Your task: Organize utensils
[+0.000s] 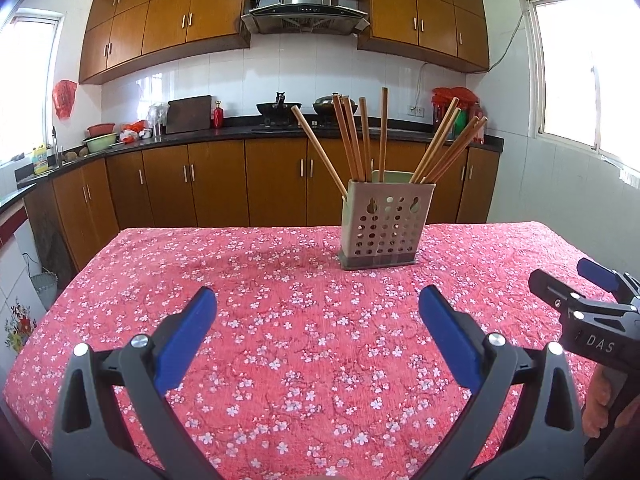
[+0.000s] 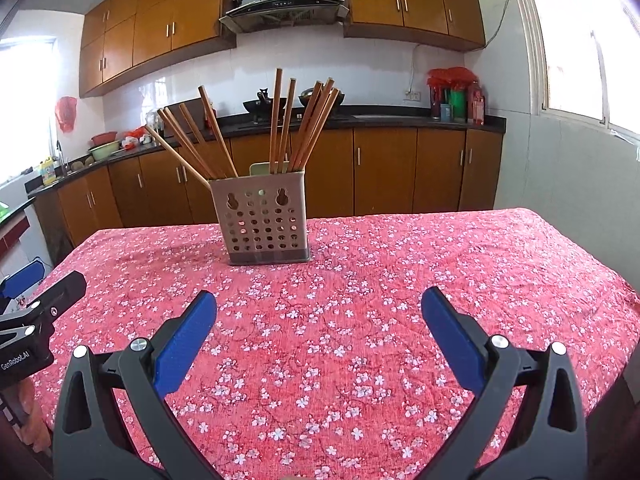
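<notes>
Chopsticks (image 1: 362, 140) stand fanned in a perforated holder (image 1: 382, 226) on the bench's floral cloth (image 1: 280, 320), ahead of the left tool (image 1: 318, 320) and right tool (image 2: 319, 320), both spread wide and empty.

Chopsticks' (image 1: 362, 140) lower ends (all of them) hidden inside holder (image 1: 382, 228).

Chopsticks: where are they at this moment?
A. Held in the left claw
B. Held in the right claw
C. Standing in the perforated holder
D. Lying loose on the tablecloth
C. The chopsticks stand fanned out in the perforated holder on the floral tablecloth; the left claw and right claw are both open and empty.
</notes>
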### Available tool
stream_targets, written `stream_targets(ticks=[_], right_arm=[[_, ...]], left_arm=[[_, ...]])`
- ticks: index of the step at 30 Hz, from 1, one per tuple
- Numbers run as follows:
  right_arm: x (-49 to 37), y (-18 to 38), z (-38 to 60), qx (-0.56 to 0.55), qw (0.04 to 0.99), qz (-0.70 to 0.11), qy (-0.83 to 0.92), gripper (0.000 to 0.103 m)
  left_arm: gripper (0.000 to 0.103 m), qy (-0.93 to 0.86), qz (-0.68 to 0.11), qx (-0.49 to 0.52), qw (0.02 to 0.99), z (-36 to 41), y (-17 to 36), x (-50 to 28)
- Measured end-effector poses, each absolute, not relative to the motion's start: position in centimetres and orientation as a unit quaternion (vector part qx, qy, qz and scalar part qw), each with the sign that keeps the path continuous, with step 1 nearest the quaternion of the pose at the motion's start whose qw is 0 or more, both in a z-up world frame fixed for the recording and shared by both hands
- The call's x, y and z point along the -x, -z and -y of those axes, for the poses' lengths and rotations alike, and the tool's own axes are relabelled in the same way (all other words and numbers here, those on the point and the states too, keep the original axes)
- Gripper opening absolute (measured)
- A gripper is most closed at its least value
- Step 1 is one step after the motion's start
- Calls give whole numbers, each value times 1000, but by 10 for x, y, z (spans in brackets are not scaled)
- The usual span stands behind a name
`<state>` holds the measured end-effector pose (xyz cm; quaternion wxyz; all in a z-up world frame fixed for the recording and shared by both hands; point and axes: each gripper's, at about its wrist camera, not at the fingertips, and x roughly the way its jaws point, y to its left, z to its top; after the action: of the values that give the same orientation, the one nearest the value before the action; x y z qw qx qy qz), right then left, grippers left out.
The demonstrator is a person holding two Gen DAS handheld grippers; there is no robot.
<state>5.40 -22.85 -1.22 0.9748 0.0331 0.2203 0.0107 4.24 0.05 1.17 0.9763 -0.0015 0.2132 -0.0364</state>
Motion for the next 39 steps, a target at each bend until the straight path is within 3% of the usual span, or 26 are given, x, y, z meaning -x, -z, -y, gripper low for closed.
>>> stream_targets(ticks=[39], right_arm=[[-53,12,231,-40,974,-223,-9,101]], left_arm=[[99,38,-217,6,975,-5,-13,-46]])
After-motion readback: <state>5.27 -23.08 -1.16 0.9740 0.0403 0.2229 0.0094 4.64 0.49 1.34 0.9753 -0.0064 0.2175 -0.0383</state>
